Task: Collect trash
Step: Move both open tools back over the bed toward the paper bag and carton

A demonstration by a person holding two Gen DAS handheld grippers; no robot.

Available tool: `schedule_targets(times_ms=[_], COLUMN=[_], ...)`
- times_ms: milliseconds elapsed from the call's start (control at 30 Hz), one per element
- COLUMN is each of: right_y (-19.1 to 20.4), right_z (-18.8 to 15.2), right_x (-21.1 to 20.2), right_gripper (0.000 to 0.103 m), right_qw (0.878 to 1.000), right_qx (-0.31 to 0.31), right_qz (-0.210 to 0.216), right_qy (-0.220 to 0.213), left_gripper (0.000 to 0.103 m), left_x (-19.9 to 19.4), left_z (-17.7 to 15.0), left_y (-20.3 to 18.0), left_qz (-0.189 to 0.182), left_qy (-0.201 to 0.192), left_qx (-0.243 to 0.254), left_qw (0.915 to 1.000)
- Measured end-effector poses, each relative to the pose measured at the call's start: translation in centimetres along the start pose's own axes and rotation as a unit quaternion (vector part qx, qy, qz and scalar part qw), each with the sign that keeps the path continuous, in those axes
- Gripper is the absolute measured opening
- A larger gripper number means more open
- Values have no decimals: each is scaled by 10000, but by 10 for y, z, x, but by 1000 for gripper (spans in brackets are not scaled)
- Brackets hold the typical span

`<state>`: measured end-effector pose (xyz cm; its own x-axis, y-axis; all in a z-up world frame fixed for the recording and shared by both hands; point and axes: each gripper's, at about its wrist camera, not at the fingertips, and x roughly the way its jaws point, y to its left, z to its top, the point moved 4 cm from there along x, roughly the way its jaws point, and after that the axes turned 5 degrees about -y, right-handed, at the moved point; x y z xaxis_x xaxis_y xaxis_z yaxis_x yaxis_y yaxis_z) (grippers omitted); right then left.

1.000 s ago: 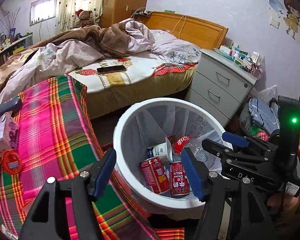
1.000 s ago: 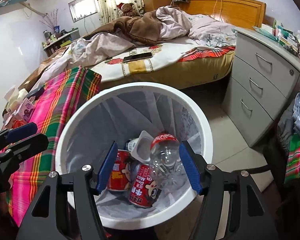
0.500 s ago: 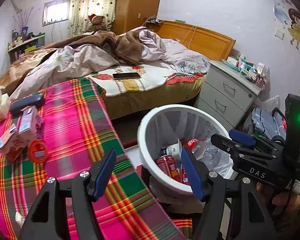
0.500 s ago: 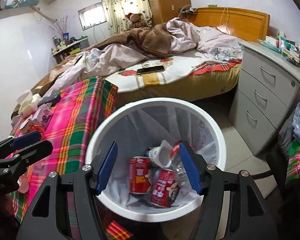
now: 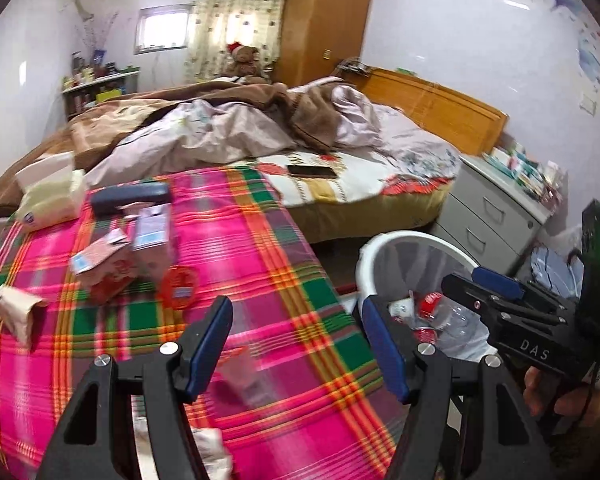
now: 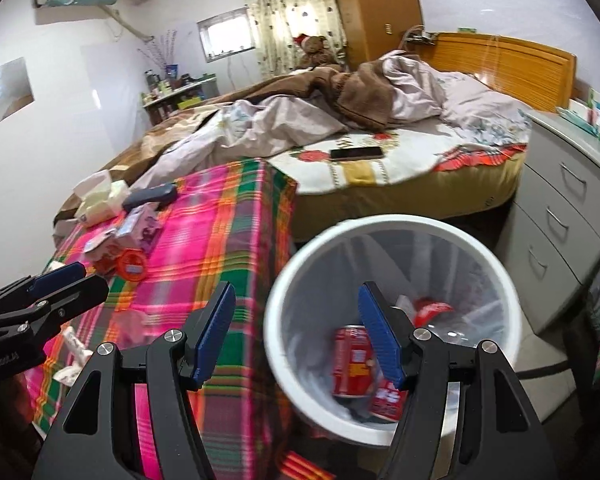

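In the left wrist view, the left tongs (image 5: 296, 344) hang spread and empty over the plaid table (image 5: 260, 240), facing cartons (image 5: 116, 264) at centre left, likely next. In the right wrist view, the right tongs (image 6: 296, 332) gape empty beside the white bin (image 6: 392, 276) at lower right, placed by the table's edge for short drops; cans (image 6: 350, 360) lie inside.

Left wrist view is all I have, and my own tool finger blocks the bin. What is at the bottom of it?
Observer: In the right wrist view, a red can lies in the white bin, with a second red can beside it.
Operator: Is the right tool carrying anything?
Observer: No. The right tool is open, with nothing between its fingers.
Operator: What is on the table side facing the bin?
Observer: The plaid cloth hangs down that side, close to the bin's rim.
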<state>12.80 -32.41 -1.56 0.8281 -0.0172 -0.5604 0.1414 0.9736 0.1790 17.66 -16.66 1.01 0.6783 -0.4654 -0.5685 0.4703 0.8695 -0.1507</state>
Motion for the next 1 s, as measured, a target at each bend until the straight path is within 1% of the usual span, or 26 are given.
schedule_targets(times_ms=[333,600,733,1000], right_y=[50,87,101,129], right_z=[1,1,3,10], right_x=[18,37,50,70], right_gripper=[65,65,65,65], right_qw=[9986,9958,9947,9914], right_qx=[-321,-568,-632,-861], right_qz=[397,676,730,877], right_qy=[100,253,352,451], left_gripper=[69,69,70,71], left_x=[-22,-36,-39,-43], left_z=[-6,-17,-18,-23], left_y=[76,139,167,218], left_qz=[614,1139,1283,1625], left_qy=[-121,-122,-162,-98], left_qx=[-435,-830,-1040,-1410], left_qw=[9971,9899,9861,9765])
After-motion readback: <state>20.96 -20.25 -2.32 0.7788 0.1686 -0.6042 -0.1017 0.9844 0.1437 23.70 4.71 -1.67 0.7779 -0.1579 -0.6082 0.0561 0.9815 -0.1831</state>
